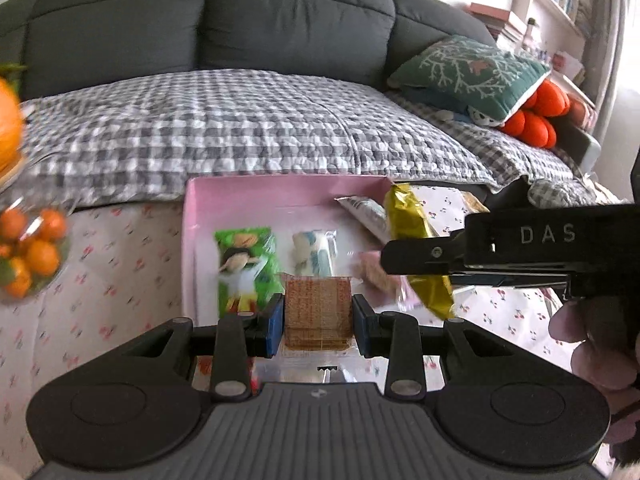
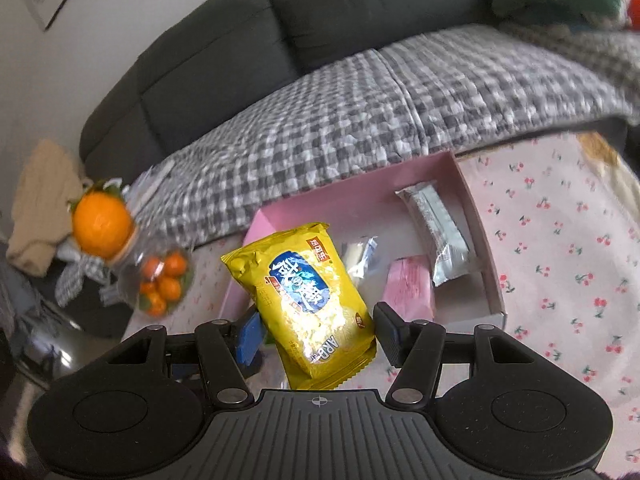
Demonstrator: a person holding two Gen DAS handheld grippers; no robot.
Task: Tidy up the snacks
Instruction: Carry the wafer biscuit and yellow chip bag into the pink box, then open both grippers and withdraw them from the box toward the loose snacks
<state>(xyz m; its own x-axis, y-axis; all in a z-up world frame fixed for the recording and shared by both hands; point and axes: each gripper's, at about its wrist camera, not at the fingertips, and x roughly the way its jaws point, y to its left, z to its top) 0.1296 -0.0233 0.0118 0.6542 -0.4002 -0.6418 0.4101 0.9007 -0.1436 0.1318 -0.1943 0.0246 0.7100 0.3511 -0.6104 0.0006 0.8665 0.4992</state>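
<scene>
**Both grippers loaded over the pink box**

Left gripper [image 1: 318, 320]: fingers pinch a clear-wrapped stack of brown crackers [image 1: 318, 308] from both sides, blue pads flat against the wrapper. The stack is held at the near edge of the pink box [image 1: 192, 216].

Right gripper [image 2: 316, 334]: fingers close on the lower part of a yellow snack bag [image 2: 308, 300]; the bag stands up between them, tilted left, printed face toward the camera. In the left wrist view the same bag [image 1: 412, 224] hangs over the right side of the box, with the gripper body coming in from the right.

Box contents, left wrist view: green packet with a cartoon figure [image 1: 244, 268] at left, small blue-and-white packet [image 1: 314, 254] at centre, silver bar wrapper [image 1: 366, 210] toward the far right corner. Right wrist view adds a pink packet [image 2: 412, 290] just beside the silver bar.

Box sits on a counter covered with a cherry-print cloth [image 2: 560, 248], next to a sofa with a checked blanket [image 1: 240, 128]. A clear container of small oranges [image 1: 28, 252] stands left of the box, apart from it.
</scene>
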